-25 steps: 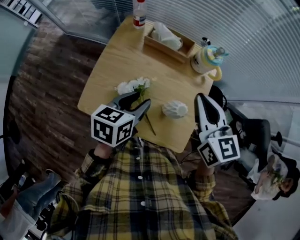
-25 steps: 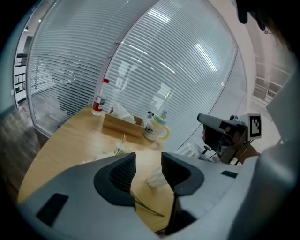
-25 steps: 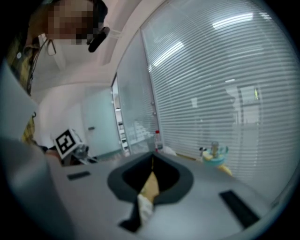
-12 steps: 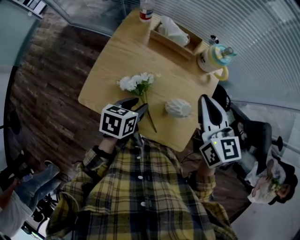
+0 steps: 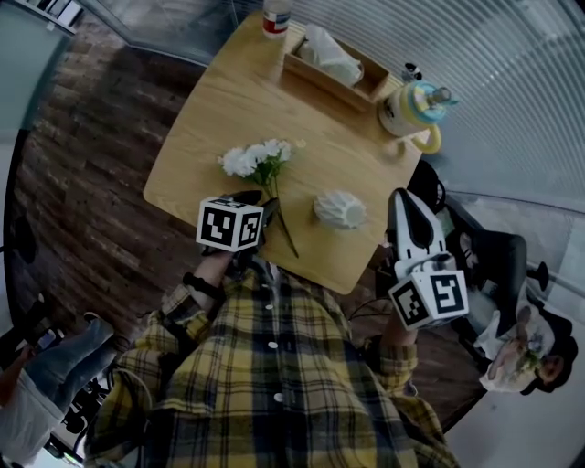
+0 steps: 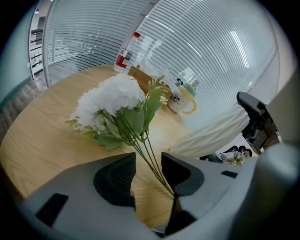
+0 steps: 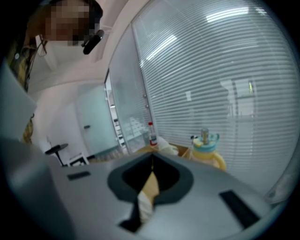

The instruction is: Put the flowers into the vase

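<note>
Two claws: the left claw (image 6: 147, 157) stands apart, low over the bench (image 5: 210, 119) and straddling the flower stems. The right claw (image 5: 400, 194) has its tips together with nothing between them.
Flowers: the flowers (image 5: 259, 163) are a white bunch with green leaves, lying flat on the bench. The heads point toward the middle and the stems (image 5: 285, 228) run down to the near edge.
Stems in the gap: the thin green stalks pass between the left jaws, close along the right-hand one. The pads do not look pressed on them. Whether that jaw brushes them I cannot tell.
Vase: the vase (image 5: 340, 209) is white and ribbed. It sits by the near edge, just right of the stems and apart from them, with no flowers in it. Its mouth cannot be made out from above.
Right claw's place: it is off the bench beyond the near right corner, clear of the vase.
Far edge: a wooden tray (image 5: 358, 84), a bottle (image 5: 274, 18) and a yellow mug (image 5: 407, 111) stand well apart from the work.
Step in hand: this looks like the pick-up of the flowers, with the left claw set around the stalks but not yet gripping them.
Next move calls for: closing the left jaws on all the stalks together, firmly enough that none slips out. Then the bunch must be lifted and tipped heads-up, and the cut ends brought over the vase mouth. The light vase may tip if bumped, so the right claw could steady it.
</note>
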